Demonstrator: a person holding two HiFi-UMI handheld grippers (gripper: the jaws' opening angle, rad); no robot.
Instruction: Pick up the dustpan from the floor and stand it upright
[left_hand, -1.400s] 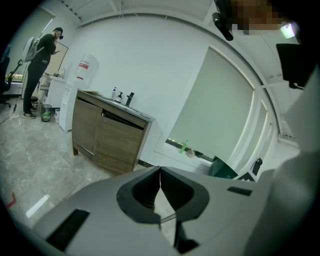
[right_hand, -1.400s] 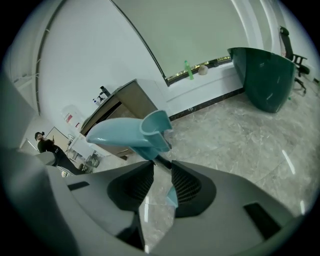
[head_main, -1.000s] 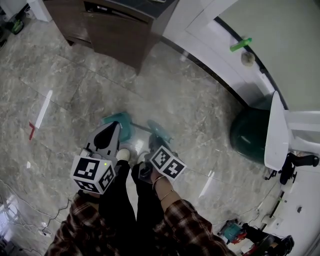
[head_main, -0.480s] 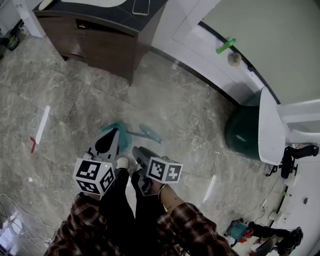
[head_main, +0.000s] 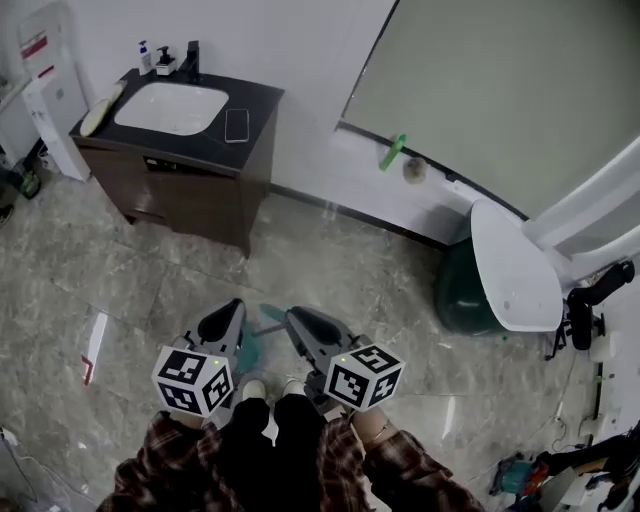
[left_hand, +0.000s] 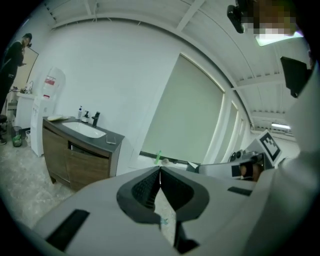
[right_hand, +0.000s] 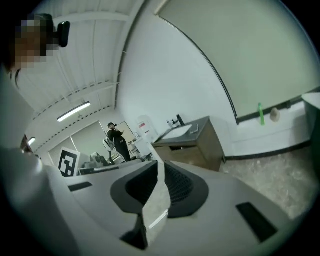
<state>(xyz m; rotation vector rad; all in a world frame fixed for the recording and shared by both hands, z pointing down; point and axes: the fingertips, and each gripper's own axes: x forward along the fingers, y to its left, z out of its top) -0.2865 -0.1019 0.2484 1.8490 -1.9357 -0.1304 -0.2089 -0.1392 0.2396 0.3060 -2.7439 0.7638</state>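
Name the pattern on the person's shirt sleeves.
Plaid, in brown, red and cream, on the sleeves; the head view shows it best.

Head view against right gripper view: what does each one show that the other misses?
Only the head view shows the teal dustpan and the wearer's plaid sleeves. Only the right gripper view shows a person standing far back and a ceiling light. Both show the sink cabinet and the green item on the sill.

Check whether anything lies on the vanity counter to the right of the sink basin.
Yes, a flat phone-like slab lies on the dark counter just right of the white basin.
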